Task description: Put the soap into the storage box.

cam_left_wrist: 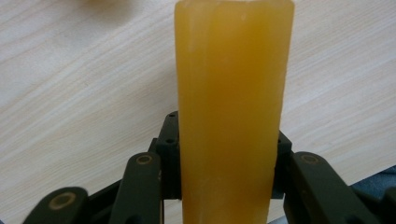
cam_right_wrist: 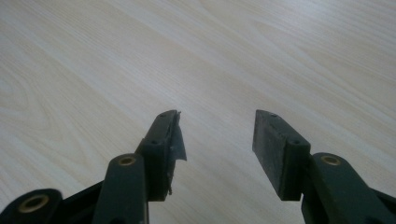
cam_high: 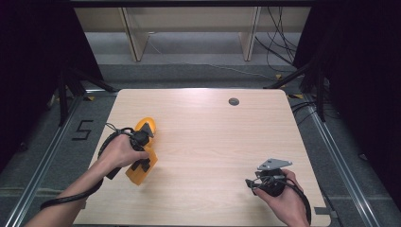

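A long amber-orange block (cam_high: pixel 137 176) is off the wooden table (cam_high: pixel 213 132) at its left side, with my left gripper (cam_high: pixel 142 163) shut across it. In the left gripper view the translucent block (cam_left_wrist: pixel 233 93) stands up between the two black jaws, and my left gripper (cam_left_wrist: pixel 229 140) clamps its lower part from both sides. My right gripper (cam_high: pixel 250 184) hovers low near the table's front right corner, held in a hand. In the right gripper view my right gripper (cam_right_wrist: pixel 217 126) is open, with bare wood between the fingers (cam_right_wrist: pixel 163 140).
A small grey round cap (cam_high: pixel 233 101) is set into the table near its far edge. Beyond the table stand wooden shelf legs (cam_high: pixel 135 38) and loose cables (cam_high: pixel 279 47) on the floor. Metal rails (cam_high: pixel 47 156) run along both sides.
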Available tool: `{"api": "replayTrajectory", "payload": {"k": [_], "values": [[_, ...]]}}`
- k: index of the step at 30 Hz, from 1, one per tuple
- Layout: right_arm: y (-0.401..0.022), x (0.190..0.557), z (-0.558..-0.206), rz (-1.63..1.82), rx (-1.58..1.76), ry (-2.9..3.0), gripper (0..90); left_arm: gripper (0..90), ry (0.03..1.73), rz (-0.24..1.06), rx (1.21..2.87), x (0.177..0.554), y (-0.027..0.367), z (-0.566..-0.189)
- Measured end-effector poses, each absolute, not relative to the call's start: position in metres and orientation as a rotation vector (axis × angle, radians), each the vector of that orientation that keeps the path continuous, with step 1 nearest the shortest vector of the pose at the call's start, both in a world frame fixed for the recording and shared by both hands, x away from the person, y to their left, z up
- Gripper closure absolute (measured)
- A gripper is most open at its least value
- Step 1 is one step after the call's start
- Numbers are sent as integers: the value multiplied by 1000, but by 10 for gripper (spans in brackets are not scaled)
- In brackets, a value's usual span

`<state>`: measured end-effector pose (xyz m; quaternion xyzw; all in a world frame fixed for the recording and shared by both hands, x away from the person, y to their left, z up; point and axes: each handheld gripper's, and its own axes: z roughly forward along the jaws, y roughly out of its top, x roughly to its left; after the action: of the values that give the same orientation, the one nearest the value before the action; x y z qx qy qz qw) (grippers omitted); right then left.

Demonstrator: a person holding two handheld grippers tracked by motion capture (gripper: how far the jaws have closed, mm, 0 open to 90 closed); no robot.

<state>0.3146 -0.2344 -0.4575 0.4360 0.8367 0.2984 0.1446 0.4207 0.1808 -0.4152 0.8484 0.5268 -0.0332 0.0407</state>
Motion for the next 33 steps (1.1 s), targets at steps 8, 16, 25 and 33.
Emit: {"api": "replayTrajectory", "payload": {"k": [8, 16, 25, 33], "values": [[-235, 315, -458, 862, 1258, 2411, 511, 604, 1660, -92, 2565, 428, 186, -412], [-235, 315, -458, 860, 1256, 2412, 509, 604, 1678, -99, 2552, 433, 191, -411], [-235, 315, -458, 871, 1271, 2418, 509, 604, 1718, -108, 2511, 442, 198, -410], [-235, 315, -457, 865, 1274, 2420, 509, 604, 1718, -92, 2519, 450, 206, -406]]}}
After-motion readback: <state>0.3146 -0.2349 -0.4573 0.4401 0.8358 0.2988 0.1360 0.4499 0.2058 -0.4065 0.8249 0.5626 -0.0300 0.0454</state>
